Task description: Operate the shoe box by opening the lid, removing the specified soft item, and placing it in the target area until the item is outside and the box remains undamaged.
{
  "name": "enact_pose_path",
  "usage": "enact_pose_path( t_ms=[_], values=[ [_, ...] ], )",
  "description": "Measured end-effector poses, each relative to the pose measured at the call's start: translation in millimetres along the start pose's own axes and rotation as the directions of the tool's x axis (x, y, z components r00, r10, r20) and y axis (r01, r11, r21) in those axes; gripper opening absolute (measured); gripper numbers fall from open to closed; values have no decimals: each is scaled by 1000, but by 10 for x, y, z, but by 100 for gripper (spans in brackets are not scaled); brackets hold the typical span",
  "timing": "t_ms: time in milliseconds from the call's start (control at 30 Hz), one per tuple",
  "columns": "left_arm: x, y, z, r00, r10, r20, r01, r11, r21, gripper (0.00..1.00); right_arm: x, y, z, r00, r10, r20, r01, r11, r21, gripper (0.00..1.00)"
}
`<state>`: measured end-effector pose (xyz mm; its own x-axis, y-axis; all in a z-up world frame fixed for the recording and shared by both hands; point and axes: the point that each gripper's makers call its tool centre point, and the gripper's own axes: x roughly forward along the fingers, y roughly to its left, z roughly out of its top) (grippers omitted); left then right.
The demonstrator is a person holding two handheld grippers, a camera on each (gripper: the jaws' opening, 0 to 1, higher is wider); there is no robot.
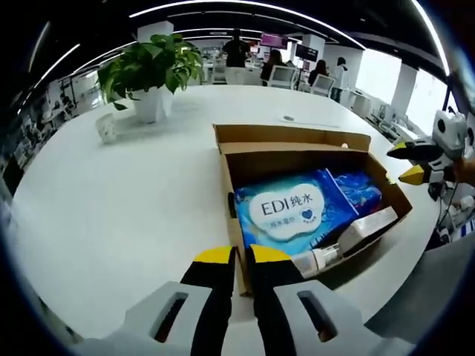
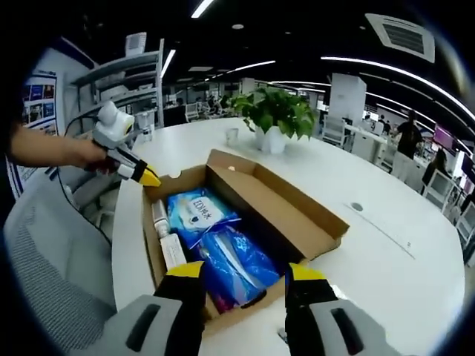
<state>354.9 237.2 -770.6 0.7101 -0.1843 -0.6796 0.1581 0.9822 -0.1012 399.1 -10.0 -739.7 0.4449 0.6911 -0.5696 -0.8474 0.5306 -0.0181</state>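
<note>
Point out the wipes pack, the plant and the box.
Wipes pack (image 1: 291, 209), left gripper view, on its white label.
Plant (image 2: 276, 111), right gripper view, on its leaves.
Box (image 2: 276, 194), right gripper view, on its open lid.

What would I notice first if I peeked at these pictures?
An open cardboard box sits on the white table, with a bright blue wipes pack lying inside. Behind it stands a leafy green plant in a white pot. The yellow-tipped right tongs hover open at the box's near end.
</note>
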Motion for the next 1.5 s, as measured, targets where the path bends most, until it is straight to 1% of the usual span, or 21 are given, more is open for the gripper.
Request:
enact_pose_path(
  t_ms=[267, 567, 733, 900, 1100, 1500],
  values=[
    [0, 9, -2, 1000, 21, 15, -21, 1000, -12, 4, 229, 149, 63, 999, 35, 4, -35, 999, 19, 33],
    [11, 17, -3, 999, 40, 3, -40, 999, 2, 4, 438, 263, 80, 998, 61, -4, -61, 997, 40, 28],
    [14, 24, -3, 999, 42, 2, -42, 999, -12, 3, 529, 315, 102, 997, 73, -1, -73, 996, 56, 25],
    [24, 33, -1, 999, 45, -2, -45, 999, -13, 3, 639, 403, 153, 995, 99, -3, -99, 993, 63, 25],
    [22, 30, -5, 999, 46, -5, -46, 998, -32, 3, 769, 467, 172, 992, 126, -23, -125, 990, 65, 23],
    [29, 31, -8, 999, 45, -7, -46, 998, -46, 3, 1037, 449, 125, 983, 156, -96, -148, 985, 85, 21]
  ],
)
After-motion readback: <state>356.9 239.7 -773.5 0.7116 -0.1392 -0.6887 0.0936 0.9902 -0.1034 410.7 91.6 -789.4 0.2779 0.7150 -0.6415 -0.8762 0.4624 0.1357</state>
